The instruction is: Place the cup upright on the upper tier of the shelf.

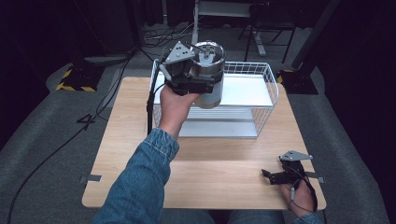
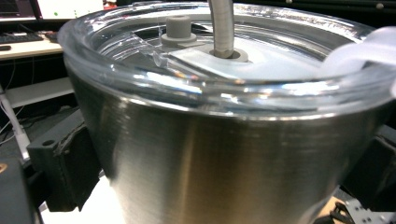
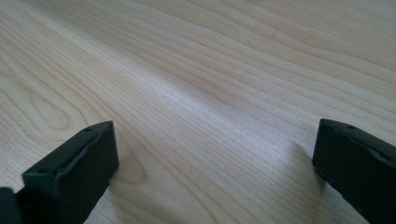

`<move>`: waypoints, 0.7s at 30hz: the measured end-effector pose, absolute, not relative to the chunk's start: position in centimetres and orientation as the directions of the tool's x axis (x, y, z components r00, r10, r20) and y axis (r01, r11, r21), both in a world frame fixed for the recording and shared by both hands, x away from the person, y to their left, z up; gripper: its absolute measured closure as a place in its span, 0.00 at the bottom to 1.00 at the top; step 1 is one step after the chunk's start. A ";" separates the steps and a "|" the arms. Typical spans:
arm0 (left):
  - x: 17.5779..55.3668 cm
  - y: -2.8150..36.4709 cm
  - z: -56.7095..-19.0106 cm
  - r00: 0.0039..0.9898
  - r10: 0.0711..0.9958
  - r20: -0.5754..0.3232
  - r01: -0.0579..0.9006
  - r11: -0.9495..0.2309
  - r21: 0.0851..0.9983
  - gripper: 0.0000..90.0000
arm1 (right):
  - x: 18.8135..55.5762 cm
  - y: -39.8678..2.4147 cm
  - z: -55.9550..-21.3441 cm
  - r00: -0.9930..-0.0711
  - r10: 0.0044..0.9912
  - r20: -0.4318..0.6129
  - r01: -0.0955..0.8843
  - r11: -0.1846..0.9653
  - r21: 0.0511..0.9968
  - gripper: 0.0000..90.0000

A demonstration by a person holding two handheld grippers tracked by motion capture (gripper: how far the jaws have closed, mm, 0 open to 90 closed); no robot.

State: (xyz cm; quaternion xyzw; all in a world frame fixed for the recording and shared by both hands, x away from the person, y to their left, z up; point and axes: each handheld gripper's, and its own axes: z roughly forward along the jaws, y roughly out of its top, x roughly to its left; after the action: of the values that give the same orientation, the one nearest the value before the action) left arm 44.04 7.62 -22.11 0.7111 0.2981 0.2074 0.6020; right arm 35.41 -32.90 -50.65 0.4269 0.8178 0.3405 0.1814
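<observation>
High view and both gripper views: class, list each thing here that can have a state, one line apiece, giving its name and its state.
Steel tumbler: upright, lifted above the wire basket, clear lid on.
Clear lid: seated on the tumbler's rim, straw through it.
Left gripper: shut on the tumbler, raised.
Right gripper: open, holding nothing, low over the table.
Wire basket: upright on the table.

Dark room; grey carpeted floor (image 1: 42,126); cables (image 1: 163,35) at 11 o'clock; metal desk frame (image 1: 252,18) at 12 o'clock.
</observation>
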 end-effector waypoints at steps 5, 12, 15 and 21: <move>45.6 7.6 -22.0 0.722 0.687 -0.078 0.180 -0.079 0.980 0.04 | 35.4 -32.9 -50.7 -0.570 0.822 -0.006 0.575 0.404 0.712 0.00; 47.4 7.0 -22.0 0.700 0.713 -0.049 0.181 -0.111 0.977 0.04 | 35.4 -32.9 -50.6 -0.570 0.822 -0.005 0.575 0.403 0.712 0.00; 48.0 6.9 -22.2 0.696 0.717 -0.052 0.185 -0.109 0.977 0.04 | 35.4 -32.9 -50.7 -0.570 0.822 -0.005 0.575 0.403 0.712 0.00; 48.9 6.4 -22.6 0.691 0.721 -0.046 0.194 -0.124 0.973 0.04 | 35.4 -32.9 -50.6 -0.570 0.822 -0.004 0.576 0.402 0.712 0.00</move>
State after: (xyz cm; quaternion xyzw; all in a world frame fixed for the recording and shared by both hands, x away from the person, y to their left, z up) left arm 48.92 6.43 -22.57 0.7141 0.3203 0.2278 0.5792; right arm 35.40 -32.89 -50.64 0.4273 0.8177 0.3409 0.1806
